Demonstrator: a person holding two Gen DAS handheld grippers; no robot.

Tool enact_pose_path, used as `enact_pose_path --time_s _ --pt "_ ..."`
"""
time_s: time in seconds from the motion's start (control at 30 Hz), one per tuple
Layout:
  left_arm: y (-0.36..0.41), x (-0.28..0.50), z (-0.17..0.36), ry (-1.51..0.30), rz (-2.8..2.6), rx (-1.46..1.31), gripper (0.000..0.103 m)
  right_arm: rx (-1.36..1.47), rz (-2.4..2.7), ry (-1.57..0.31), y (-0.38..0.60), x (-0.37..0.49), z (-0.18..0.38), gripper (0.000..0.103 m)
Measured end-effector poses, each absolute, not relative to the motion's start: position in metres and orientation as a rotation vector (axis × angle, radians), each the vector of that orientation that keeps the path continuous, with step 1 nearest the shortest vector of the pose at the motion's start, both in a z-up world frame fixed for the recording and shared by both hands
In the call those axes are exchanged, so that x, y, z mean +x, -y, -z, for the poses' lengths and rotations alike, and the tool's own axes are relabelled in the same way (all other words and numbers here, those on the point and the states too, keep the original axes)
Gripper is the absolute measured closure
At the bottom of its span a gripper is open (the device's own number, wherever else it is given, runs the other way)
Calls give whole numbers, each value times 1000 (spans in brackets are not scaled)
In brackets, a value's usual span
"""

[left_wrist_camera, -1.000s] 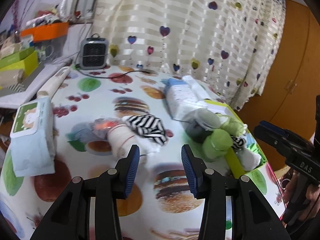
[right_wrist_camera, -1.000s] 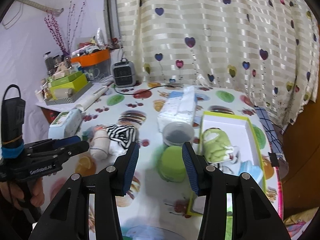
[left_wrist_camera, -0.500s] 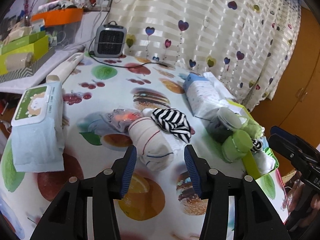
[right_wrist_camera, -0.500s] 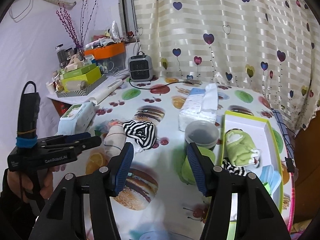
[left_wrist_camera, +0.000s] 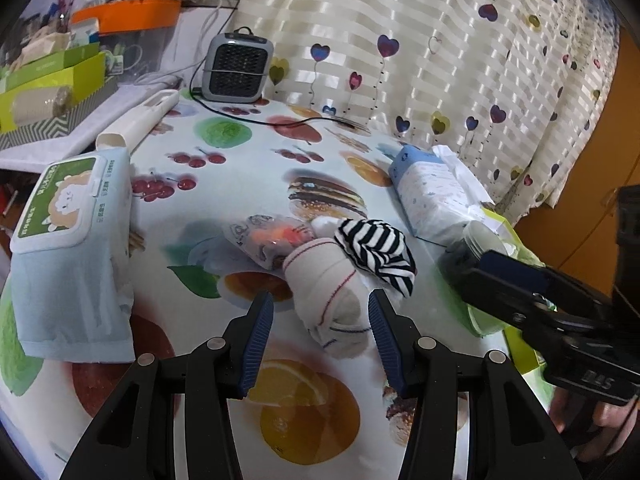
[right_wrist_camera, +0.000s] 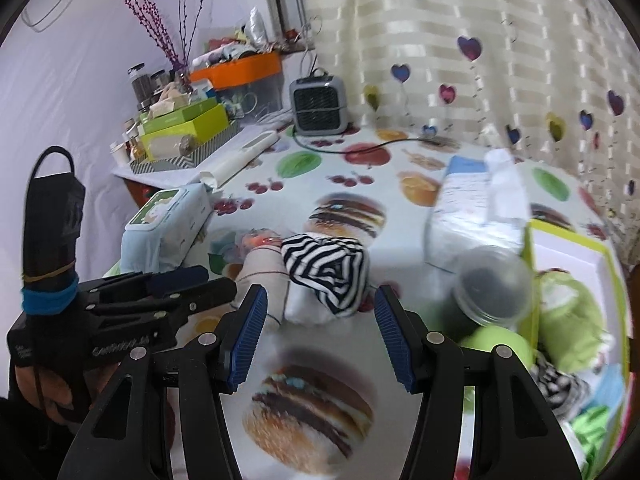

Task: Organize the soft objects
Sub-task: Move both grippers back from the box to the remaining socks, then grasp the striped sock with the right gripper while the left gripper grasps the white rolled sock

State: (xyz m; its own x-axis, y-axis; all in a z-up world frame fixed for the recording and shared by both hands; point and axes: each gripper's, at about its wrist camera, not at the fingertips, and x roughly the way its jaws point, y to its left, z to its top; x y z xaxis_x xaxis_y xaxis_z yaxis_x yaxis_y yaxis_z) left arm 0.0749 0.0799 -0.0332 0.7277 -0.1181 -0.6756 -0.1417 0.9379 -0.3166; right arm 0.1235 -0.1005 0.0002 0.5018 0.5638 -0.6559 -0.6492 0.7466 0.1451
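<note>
The left tongs (left_wrist_camera: 321,322) stand wide, and the near end of a cream rolled sock (left_wrist_camera: 331,295) with thin red and blue lines lies between their blue pads, but the pads do not touch it. The right tongs (right_wrist_camera: 321,322) also stand wide; they hold nothing and point at a black-and-white striped sock (right_wrist_camera: 328,270) just beyond their tips. The two socks touch each other near the middle of the worktop (left_wrist_camera: 224,184), which has a cloth printed with fruits and burgers. A small clear packet (left_wrist_camera: 262,238) with something orange inside lies against the cream sock on its far side.

Near the left edge of the worktop there is a pack of wet wipes (left_wrist_camera: 70,248). A grey fan heater (left_wrist_camera: 237,68) stands at the far edge, before the curtain with hearts. Toward the right edge lies a tissue pack (right_wrist_camera: 476,208), then a clear jar (right_wrist_camera: 494,286) with dark content, and beside it a green-rimmed tray (right_wrist_camera: 568,248) which holds a green soft bundle (right_wrist_camera: 568,320) and other small cloth things.
</note>
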Motion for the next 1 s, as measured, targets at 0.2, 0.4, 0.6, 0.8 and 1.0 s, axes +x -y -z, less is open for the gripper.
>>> enact_pose_path --time_s 0.2,0.4,0.6,0.8,1.0 --pt "-87 80 36 -751 -10 -380 54 -106 -746 -802 80 151 18 46" --pt "-88 89 44 -768 3 -395 54 -90 -736 -840 67 173 30 46" --pt "-86 94 47 -777 24 -412 51 -66 -707 -922 59 191 46 46" --pt "-82 98 47 -788 36 -419 51 -22 -715 -918 64 193 44 77" --pt "-73 103 49 -815 51 -416 51 -44 -711 -864 67 185 33 86"
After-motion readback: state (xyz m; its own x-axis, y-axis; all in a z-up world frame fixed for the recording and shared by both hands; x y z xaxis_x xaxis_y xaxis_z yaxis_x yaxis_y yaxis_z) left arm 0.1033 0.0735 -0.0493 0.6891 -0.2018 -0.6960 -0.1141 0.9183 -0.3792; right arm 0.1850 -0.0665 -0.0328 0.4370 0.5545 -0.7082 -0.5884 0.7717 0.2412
